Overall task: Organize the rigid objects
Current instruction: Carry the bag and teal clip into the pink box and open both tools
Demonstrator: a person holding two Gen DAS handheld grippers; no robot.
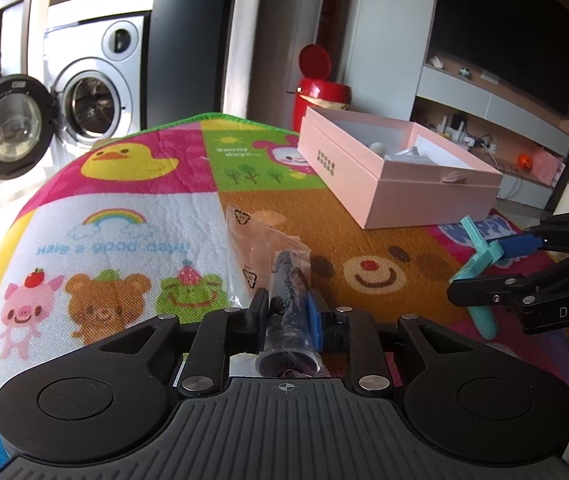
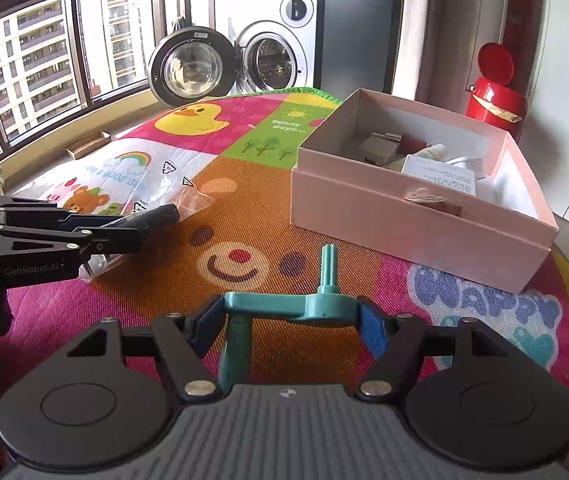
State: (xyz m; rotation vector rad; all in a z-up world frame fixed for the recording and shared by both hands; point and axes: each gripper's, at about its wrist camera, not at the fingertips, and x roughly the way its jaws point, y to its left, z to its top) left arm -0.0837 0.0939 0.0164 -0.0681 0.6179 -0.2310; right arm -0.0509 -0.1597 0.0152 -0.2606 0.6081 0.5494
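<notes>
Your left gripper [image 1: 286,312] is clamped on the bagged black cylinder [image 1: 286,280] at lower centre; the film looks slippery, so squeeze the stiff body. Your right gripper [image 2: 290,316] clamps the light, rigid teal crank [image 2: 284,306] across its bar, with the pink box [image 2: 416,224] at upper right.

Colourful cartoon play mat [image 2: 244,208], open pink box [image 2: 404,216] resting on it

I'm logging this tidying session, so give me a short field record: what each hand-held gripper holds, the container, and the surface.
left hand-held gripper: shut on a dark cylinder in a clear plastic bag
right hand-held gripper: shut on a teal plastic part
container: open pink box, already holding small items
surface: colourful cartoon mat
</notes>
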